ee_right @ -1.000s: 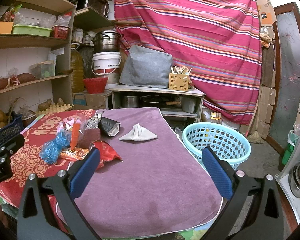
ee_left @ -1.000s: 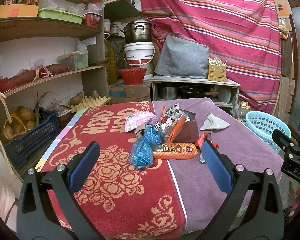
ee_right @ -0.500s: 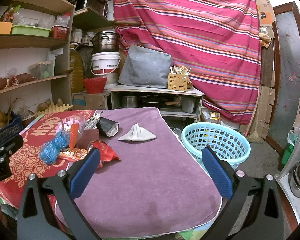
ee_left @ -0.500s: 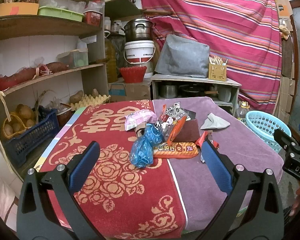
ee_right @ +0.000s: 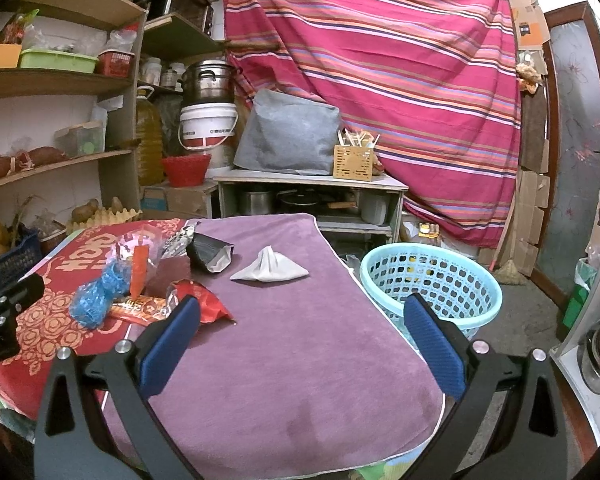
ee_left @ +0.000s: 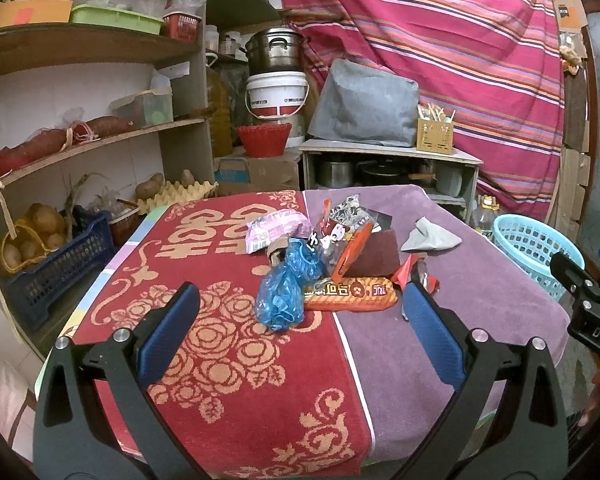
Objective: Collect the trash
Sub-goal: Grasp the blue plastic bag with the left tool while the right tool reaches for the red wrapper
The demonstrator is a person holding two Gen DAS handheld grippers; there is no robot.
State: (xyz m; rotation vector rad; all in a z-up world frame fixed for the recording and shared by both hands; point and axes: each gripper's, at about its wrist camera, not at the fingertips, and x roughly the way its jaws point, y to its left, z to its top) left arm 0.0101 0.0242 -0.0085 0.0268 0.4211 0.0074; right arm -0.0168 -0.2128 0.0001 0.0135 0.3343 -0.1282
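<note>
Both tongs, left tongs (ee_left: 300, 312) and right tongs (ee_right: 300, 320), spread and empty above the bench (ee_right: 284, 360), trash pile (ee_left: 320, 264) untouched, basket (ee_right: 432, 280) alongside for drops.

- Ahead of me, a striped cloth (ee_right: 400, 60) hangs as a backdrop.
- A steel pot (ee_left: 274, 51) sits on a white bucket (ee_left: 277, 94).
- Potatoes fill my left-hand blue crate (ee_left: 56, 258).
- A grey cushion (ee_right: 288, 138) tops the low shelf.

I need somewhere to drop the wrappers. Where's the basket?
The light blue basket stands on the floor off the table's right edge, right of the white tissue.
</note>
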